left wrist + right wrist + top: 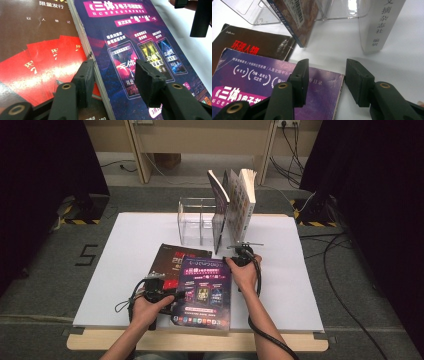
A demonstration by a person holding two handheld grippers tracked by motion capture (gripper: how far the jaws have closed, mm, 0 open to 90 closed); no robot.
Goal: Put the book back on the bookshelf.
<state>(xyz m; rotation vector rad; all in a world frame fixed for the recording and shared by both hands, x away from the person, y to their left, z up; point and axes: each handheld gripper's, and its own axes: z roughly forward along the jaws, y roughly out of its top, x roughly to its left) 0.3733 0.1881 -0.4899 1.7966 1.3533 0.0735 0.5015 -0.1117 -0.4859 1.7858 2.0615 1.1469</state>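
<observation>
A purple magazine [205, 290] lies flat on the white board, overlapping a dark brown magazine [167, 260] to its left. My left gripper [174, 296] sits at the purple magazine's left edge. In the left gripper view its jaws [113, 82] stand open astride that edge, one over the brown magazine [37, 37], one over the purple cover [130, 37]. My right gripper [240, 255] is at the magazine's far right corner. It is open [327, 82], with one jaw above the purple cover [262, 82] and the other over bare board.
A clear acrylic holder [192, 220] stands at the back of the white board [135, 245], with books [242, 200] upright or leaning in its right part. A white-spined book [379, 25] and a tilted one [299, 17] are close ahead of the right gripper. Cables [340, 285] trail on the floor to the right.
</observation>
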